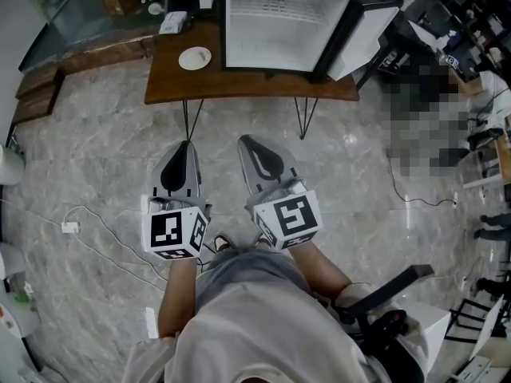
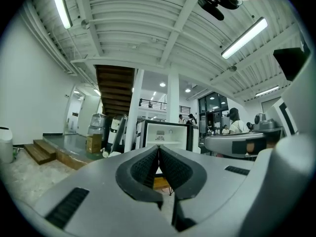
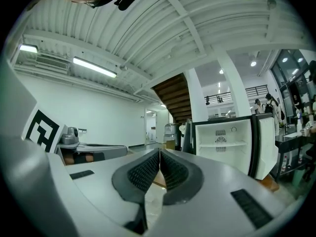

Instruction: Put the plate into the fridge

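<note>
Grey marble floor (image 1: 96,174), brown wooden table (image 1: 239,86).

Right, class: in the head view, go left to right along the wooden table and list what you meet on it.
In order: white plate → open fridge → fridge door, swung out to the right.

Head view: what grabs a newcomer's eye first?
The open fridge with its white inside stands on the wooden table at top centre, with a white plate just left of it. Below, the left hand-held gripper and right hand-held gripper hang shut and empty above the marble floor.
</note>
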A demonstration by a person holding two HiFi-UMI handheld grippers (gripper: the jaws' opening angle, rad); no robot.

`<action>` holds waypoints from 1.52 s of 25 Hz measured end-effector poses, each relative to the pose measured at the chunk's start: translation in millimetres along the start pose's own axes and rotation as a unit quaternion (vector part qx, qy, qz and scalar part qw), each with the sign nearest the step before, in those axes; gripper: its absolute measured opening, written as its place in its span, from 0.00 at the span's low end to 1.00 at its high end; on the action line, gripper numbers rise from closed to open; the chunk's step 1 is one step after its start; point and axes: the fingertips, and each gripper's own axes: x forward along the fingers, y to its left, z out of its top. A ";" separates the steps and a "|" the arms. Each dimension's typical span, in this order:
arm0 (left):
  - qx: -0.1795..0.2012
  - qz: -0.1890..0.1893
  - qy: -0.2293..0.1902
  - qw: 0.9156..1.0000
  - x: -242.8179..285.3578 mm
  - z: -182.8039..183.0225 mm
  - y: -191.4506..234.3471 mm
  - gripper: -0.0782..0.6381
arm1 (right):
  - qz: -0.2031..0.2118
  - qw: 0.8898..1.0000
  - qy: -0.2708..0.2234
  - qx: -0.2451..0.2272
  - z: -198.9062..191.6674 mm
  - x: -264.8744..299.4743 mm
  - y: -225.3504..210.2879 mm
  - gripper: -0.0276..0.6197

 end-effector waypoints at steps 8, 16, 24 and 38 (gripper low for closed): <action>-0.006 -0.002 -0.007 1.000 -17.4 0.0 70.5 0.14 | -0.011 1.000 0.001 -0.009 -6.8 43.8 50.4 0.07; -0.013 0.001 -0.007 1.000 -4.6 -5.9 130.5 0.14 | -0.011 1.000 0.011 -0.006 -21.8 96.6 76.0 0.07; -0.024 -0.003 0.006 1.000 94.8 -26.1 167.7 0.14 | -0.008 1.000 0.020 -0.003 -36.3 195.3 26.8 0.07; -0.032 -0.017 0.044 0.998 374.4 -60.4 203.2 0.14 | -0.006 0.997 0.067 0.023 -75.0 405.0 -158.9 0.07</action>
